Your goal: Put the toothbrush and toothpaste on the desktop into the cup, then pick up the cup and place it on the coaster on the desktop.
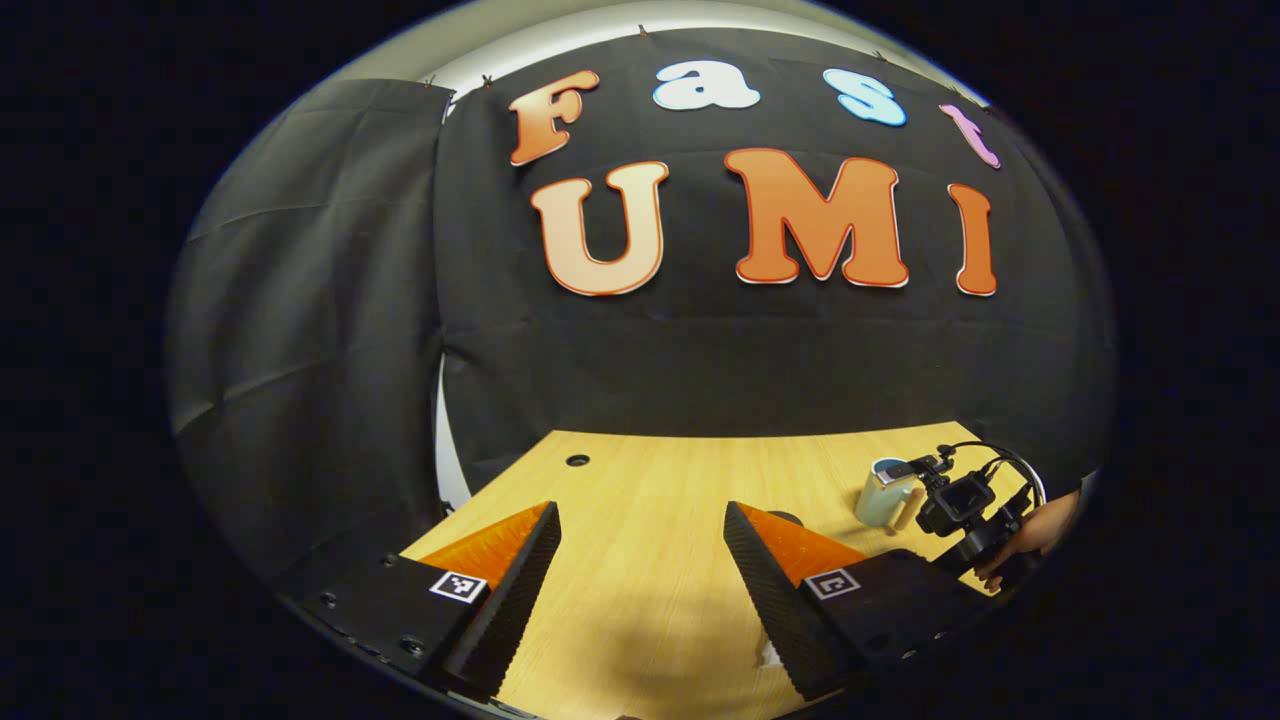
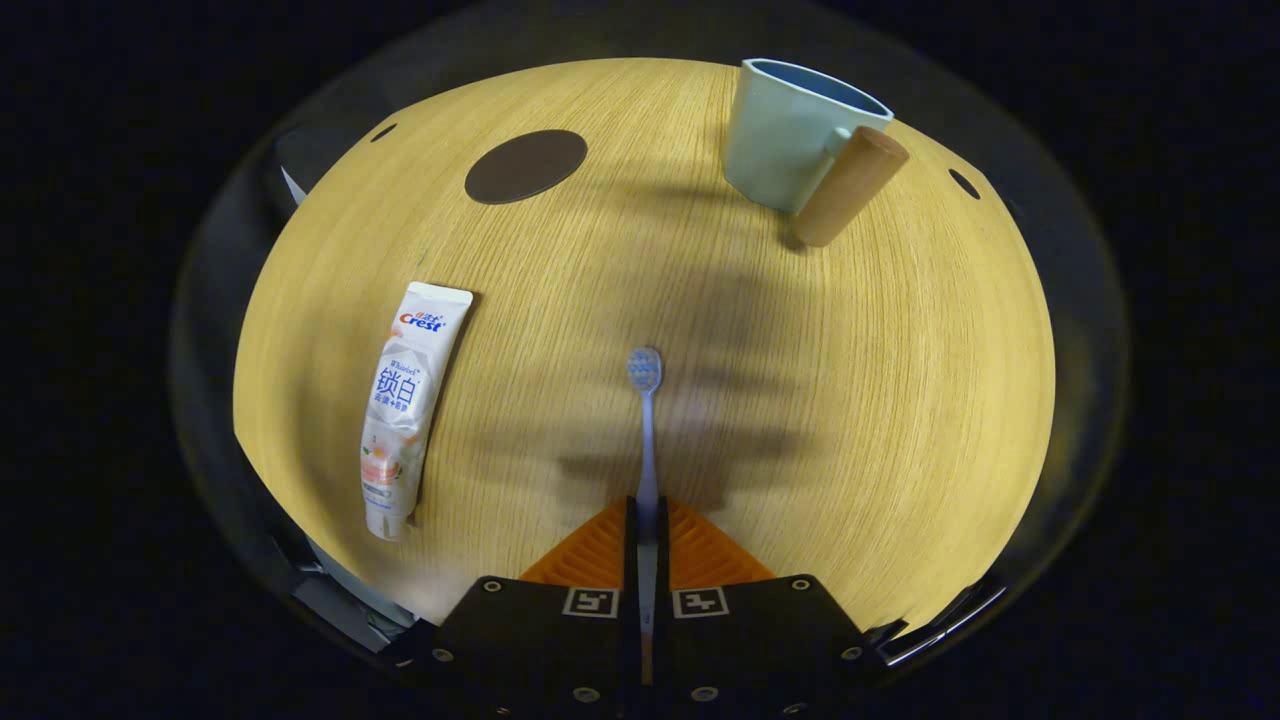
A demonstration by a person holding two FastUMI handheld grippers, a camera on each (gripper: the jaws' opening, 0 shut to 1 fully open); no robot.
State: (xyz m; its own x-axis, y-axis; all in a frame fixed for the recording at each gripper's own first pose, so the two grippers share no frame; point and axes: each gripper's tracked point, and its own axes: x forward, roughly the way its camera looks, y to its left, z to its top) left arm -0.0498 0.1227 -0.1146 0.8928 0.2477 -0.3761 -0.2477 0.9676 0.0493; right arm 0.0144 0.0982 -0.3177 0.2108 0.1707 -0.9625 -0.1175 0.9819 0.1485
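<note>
In the right gripper view my right gripper [image 2: 646, 512] is shut on the handle of a pale blue toothbrush [image 2: 645, 420], held above the desk with its bristle head pointing away. A white toothpaste tube [image 2: 405, 405] lies flat on the wood to the left. A light blue cup [image 2: 785, 130] with a wooden handle [image 2: 850, 185] stands upright at the far right. A dark round coaster [image 2: 525, 165] lies at the far left. In the left gripper view my left gripper [image 1: 640, 560] is open over bare desk. The cup [image 1: 885, 493] stands at the right, beside the right gripper [image 1: 965, 505] and a hand [image 1: 1040, 535].
The wooden desktop [image 1: 660, 480] ends at the black cloth wall behind it. A small round cable hole [image 1: 577, 460] sits near the desk's back left corner. In the right gripper view, similar holes [image 2: 964, 183] mark the desk's far corners.
</note>
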